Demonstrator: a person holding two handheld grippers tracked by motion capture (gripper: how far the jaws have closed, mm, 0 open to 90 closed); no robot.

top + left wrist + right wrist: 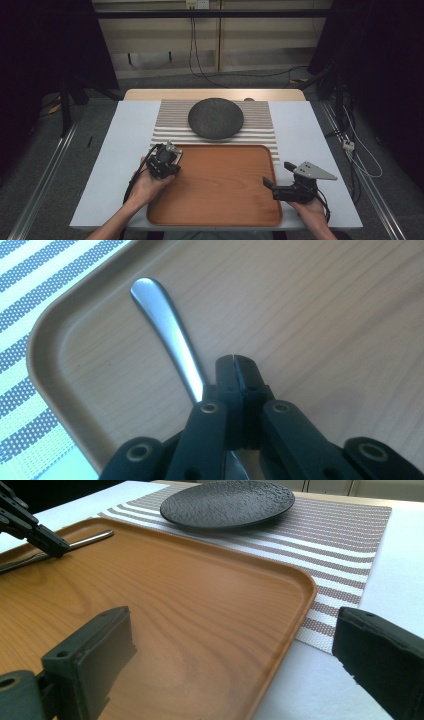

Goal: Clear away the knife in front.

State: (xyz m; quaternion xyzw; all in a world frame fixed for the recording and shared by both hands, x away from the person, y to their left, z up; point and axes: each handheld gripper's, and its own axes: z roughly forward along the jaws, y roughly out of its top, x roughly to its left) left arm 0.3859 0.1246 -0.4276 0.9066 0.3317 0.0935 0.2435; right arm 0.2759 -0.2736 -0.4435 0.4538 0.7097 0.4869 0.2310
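Two black jaws of the left gripper [234,362] pinch a slim silver metal utensil handle [165,325] lying near the brown wooden tray's [45,385] corner, while the right gripper [232,655] stands spread wide.

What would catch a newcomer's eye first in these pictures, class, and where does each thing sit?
The big wooden tray fills the near middle of the white table, with a dark round plate behind it on a striped placemat. At the tray's far left corner, the left gripper is shut beside a metal utensil handle lying on the tray. The right gripper is open over the tray's right edge.
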